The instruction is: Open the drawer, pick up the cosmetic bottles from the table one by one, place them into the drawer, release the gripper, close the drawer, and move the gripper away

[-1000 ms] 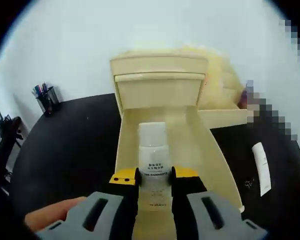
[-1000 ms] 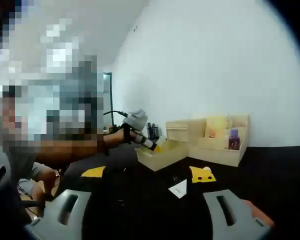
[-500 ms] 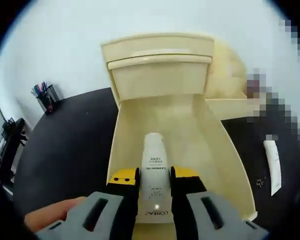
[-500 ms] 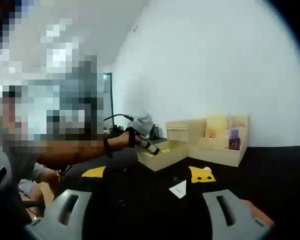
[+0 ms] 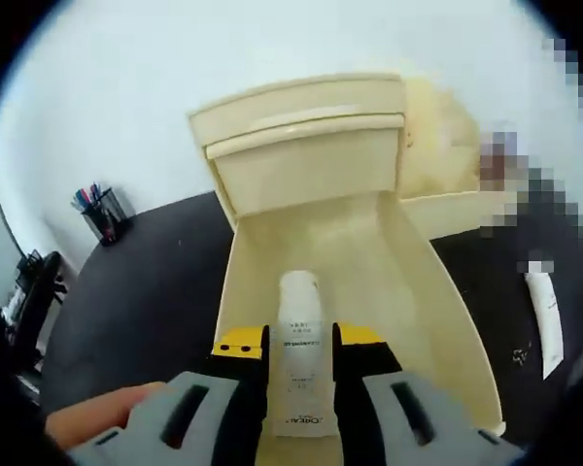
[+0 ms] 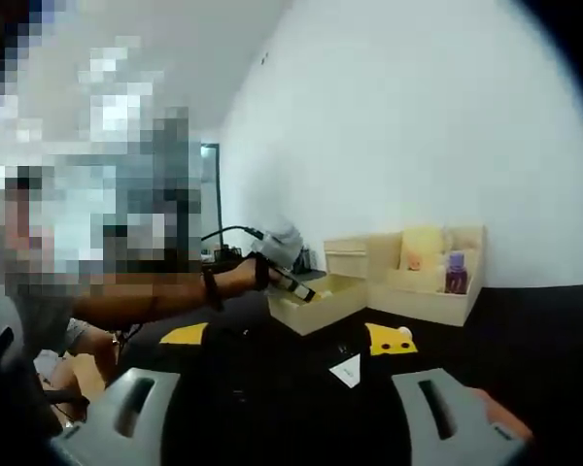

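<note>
The left gripper (image 5: pixel 301 342) pinched a white cosmetic tube (image 5: pixel 300 342) over the open cream wooden drawer (image 5: pixel 241 291), where an early release risked it bouncing or rolling; the right gripper (image 6: pixel 282 408) hung spread and empty.

Bottle (image 5: pixel 299 340) btwn fingers (image 5: pixel 241 342), over open drawer (image 5: pixel 248 291).

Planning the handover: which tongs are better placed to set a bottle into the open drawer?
Left. The left tongs already grip the white cosmetic bottle over the open cream wooden drawer; the right tongs are open, far back.
</note>
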